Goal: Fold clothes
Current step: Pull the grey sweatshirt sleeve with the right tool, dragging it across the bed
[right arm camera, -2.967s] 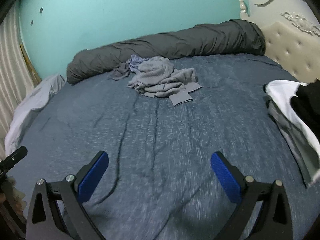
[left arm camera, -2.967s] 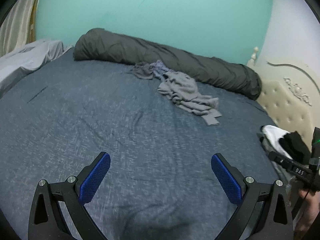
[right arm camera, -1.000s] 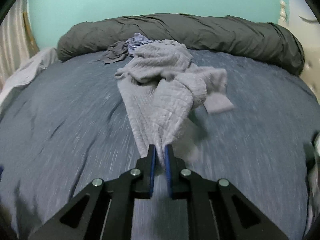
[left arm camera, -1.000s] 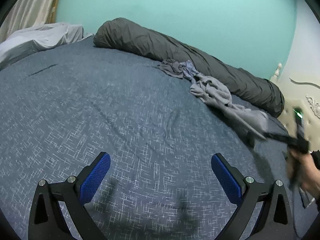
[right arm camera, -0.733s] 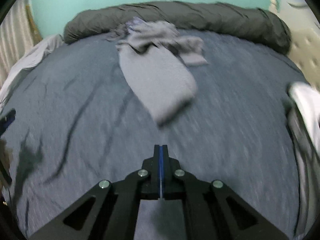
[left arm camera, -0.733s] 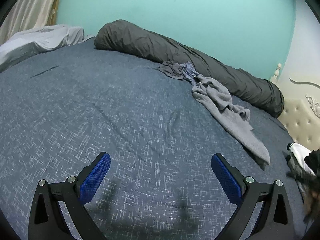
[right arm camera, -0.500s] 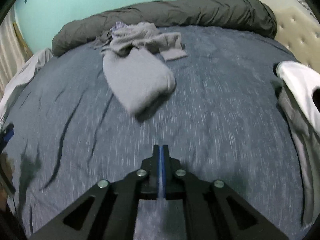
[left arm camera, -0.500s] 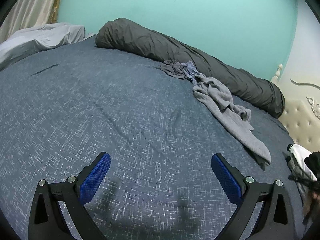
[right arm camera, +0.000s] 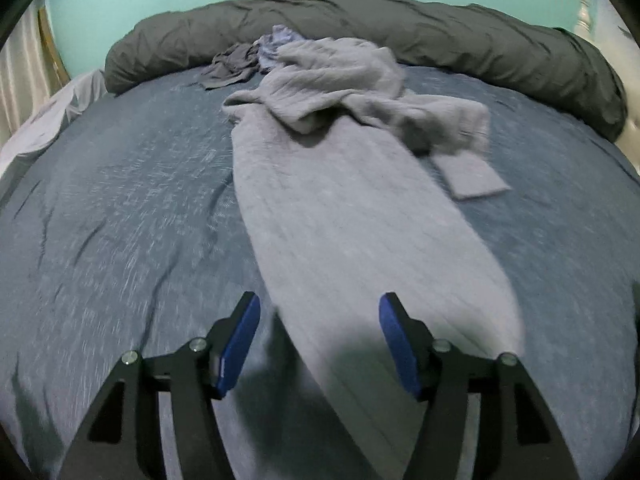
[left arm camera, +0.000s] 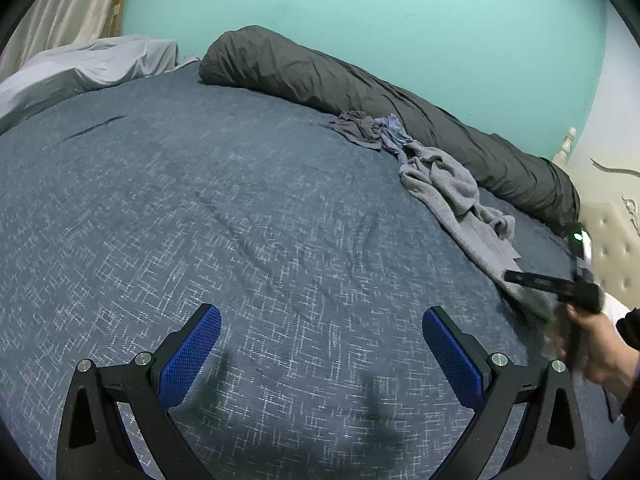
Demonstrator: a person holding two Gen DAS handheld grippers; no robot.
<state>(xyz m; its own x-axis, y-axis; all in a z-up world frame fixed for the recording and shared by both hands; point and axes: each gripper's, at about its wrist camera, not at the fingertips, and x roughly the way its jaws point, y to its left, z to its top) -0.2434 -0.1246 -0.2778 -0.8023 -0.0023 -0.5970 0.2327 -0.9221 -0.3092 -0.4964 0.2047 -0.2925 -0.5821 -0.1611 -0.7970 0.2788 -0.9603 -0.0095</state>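
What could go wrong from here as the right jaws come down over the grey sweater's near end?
The right gripper is open over one edge of the grey sweater, so it may pinch only part of the hem and bunch it. The sweater's far end overlaps the crumpled dark garment; a pull might drag that along. The left gripper is open over bare bedspread, far from helping spread it.
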